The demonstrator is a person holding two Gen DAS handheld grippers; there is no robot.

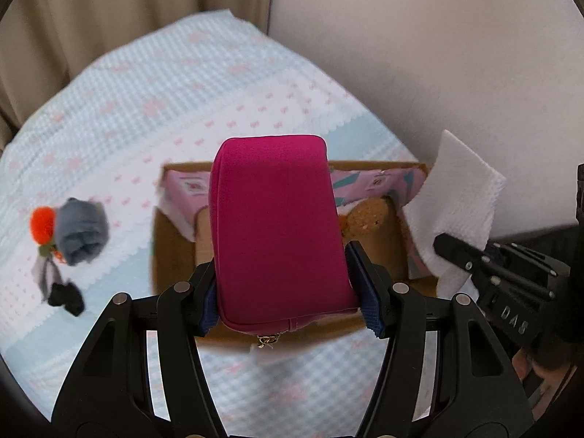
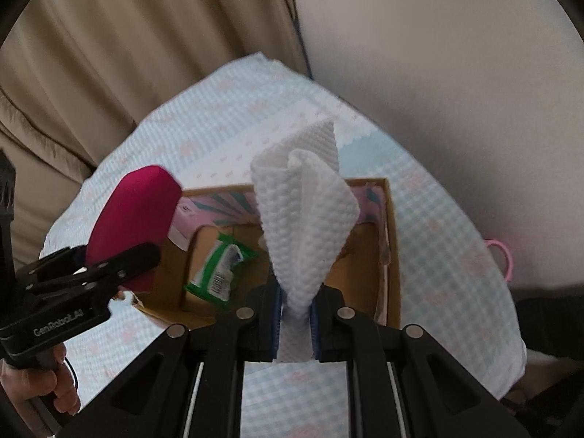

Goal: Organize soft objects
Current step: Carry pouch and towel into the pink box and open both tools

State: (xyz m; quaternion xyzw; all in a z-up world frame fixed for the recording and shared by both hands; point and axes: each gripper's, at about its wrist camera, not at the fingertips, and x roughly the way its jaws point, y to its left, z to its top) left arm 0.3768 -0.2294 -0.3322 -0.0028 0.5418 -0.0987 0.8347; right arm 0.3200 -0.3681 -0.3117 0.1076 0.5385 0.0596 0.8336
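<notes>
The left claw (image 1: 288, 292) is clenched on a magenta pouch (image 1: 277, 226), holding it upright above the near-left part of the cardboard box (image 1: 171, 252). The right claw (image 2: 296, 314) grips a folded white paper towel (image 2: 304, 215) above the box's near-right side. Inside the box lie a green wipes packet (image 2: 219, 266) and a tan cork-like piece (image 1: 368, 219). The box sits on a blue checked bed cover (image 1: 146, 109). Left of the box, on the cover, rest rolled grey socks (image 1: 82, 235) with an orange pompom (image 1: 42, 224) beside them.
</notes>
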